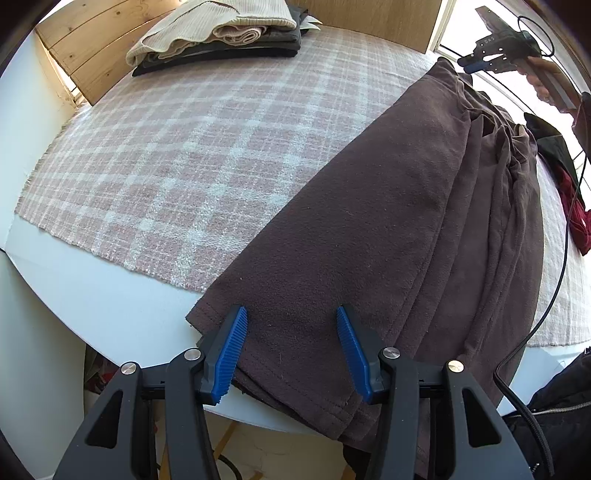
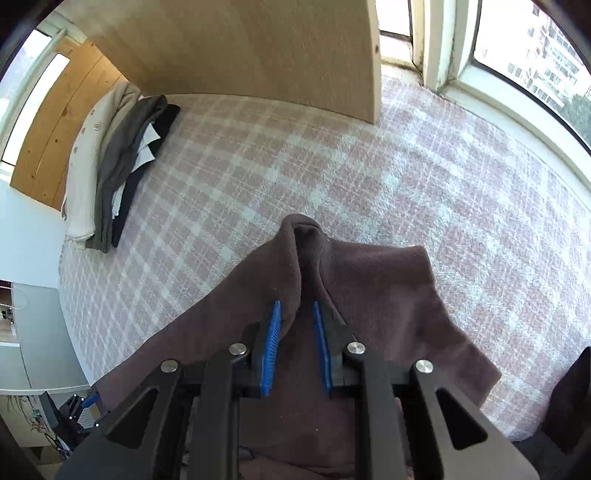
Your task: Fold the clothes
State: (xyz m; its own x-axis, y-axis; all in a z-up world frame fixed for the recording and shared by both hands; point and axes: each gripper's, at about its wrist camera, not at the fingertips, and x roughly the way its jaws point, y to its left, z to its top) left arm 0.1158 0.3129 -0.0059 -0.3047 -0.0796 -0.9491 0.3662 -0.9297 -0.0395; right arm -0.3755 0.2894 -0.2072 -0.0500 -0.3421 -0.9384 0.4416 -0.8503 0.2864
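Observation:
A dark brown fleece garment (image 1: 388, 229) lies folded lengthwise on a pink plaid cloth (image 1: 166, 166), its hem hanging over the near edge of the white round table (image 1: 110, 302). My left gripper (image 1: 291, 332) stands open just above that hem, its blue pads wide apart on either side of flat fabric. At the garment's far end a hand holds my right gripper (image 1: 474, 64). In the right wrist view a raised ridge of the brown garment (image 2: 388, 288) runs between the blue pads of the right gripper (image 2: 297, 317), which is shut on it.
A stack of folded clothes (image 1: 221, 33) with a cream knit on top sits at the far side against a wooden board (image 2: 240, 48). Red and black clothes (image 1: 576, 218) lie at the right edge. A black cable (image 1: 554, 295) hangs there. Windows (image 2: 517, 44) lie beyond.

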